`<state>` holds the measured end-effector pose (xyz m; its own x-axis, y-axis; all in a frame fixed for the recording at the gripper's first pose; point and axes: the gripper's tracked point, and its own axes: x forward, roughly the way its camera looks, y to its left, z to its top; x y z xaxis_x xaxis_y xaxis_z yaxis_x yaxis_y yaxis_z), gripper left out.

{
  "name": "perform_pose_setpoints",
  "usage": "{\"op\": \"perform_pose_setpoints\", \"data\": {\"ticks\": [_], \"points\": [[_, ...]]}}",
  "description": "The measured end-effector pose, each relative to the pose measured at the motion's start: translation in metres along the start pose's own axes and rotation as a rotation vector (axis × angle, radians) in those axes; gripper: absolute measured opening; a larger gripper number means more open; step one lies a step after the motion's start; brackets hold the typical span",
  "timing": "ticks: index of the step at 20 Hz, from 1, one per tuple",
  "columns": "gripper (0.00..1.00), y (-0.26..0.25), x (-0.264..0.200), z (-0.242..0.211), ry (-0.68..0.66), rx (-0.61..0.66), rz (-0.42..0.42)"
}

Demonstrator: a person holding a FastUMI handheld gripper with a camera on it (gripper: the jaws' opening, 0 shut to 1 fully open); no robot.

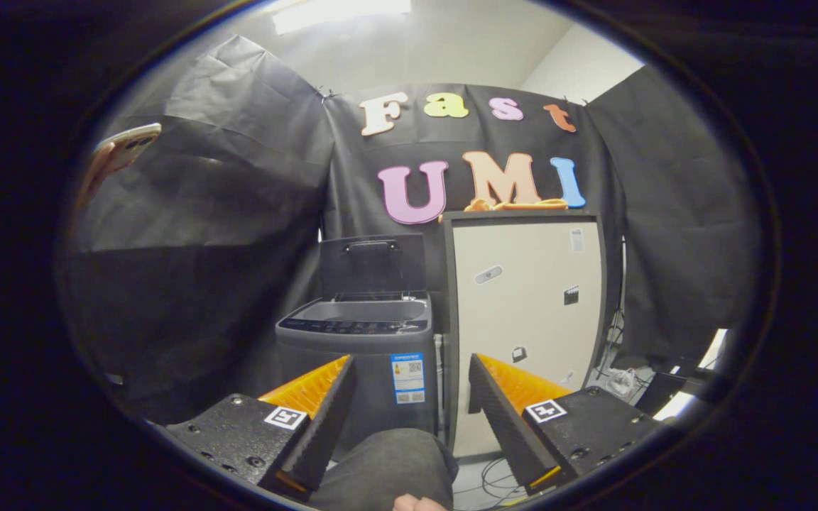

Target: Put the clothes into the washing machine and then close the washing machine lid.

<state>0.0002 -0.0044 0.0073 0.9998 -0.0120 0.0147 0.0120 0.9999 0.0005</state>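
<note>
Gripper view: tool (409, 411) wide open, empty; orange soft cloth (515, 205) atop cream cabinet (526, 298), right of grey top-loading washing machine (359, 333), lid (372, 264) up; likely light, limp; pinch bunched fold.

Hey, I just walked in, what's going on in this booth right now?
A person is holding a two-finger tool aimed at a grey top-loading washing machine. Its lid stands open and upright. The fingers are spread apart with nothing pressed between them; a dark grey piece of clothing lies low between them, near the person's hand. To the right of the washer stands a tall cream cabinet with an orange item on top. Nothing seems loaded yet, though the drum's inside is hidden.
</note>
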Motion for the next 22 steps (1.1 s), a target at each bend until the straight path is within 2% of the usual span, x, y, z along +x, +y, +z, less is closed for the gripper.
{"op": "perform_pose_setpoints", "data": {"ticks": [11, 22], "points": [[0.96, -0.015, 0.018, 0.005, 0.020, 0.002, -0.038], [0.96, -0.041, 0.054, 0.030, 0.028, 0.018, -0.086]]}}
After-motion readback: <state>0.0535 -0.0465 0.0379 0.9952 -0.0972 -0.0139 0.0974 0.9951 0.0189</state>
